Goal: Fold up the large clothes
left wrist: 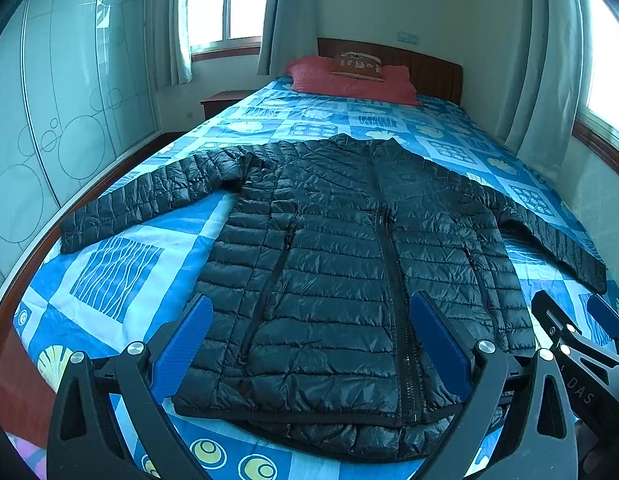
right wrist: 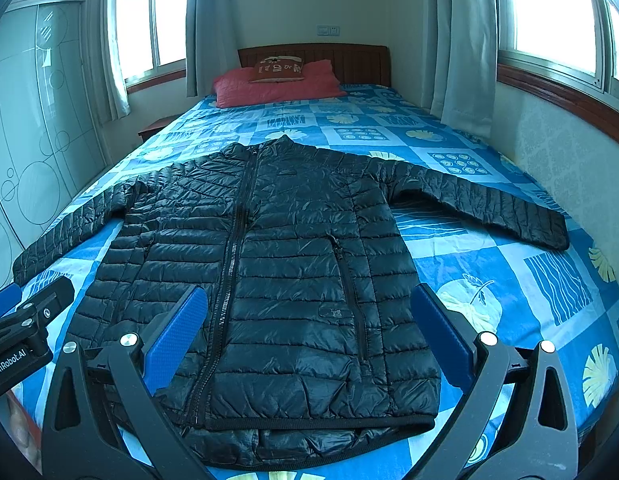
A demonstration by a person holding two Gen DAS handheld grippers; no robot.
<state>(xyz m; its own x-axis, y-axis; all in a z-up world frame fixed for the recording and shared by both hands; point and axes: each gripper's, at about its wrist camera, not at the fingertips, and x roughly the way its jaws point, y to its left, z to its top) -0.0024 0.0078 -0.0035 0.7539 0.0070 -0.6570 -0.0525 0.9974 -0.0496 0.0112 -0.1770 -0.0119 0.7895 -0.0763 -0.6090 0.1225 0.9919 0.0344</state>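
A black quilted puffer jacket [left wrist: 329,260] [right wrist: 277,264] lies flat and face up on the bed, zipped, with both sleeves spread out to the sides and its hem toward me. My left gripper [left wrist: 313,320] hovers open above the lower left half of the jacket, blue pads wide apart, holding nothing. My right gripper [right wrist: 309,312] hovers open above the lower right half, also holding nothing. In the left wrist view the right gripper [left wrist: 589,328] shows at the right edge. In the right wrist view the left gripper [right wrist: 25,312] shows at the left edge.
The bed's blue patterned sheet [left wrist: 121,272] [right wrist: 509,280] surrounds the jacket. A red pillow [left wrist: 349,80] [right wrist: 277,84] with a small brown cushion lies by the wooden headboard [right wrist: 349,60]. A glass-door wardrobe [left wrist: 61,100] stands left; a wall and curtained window [right wrist: 549,40] stand right. A nightstand [left wrist: 221,102] sits far left.
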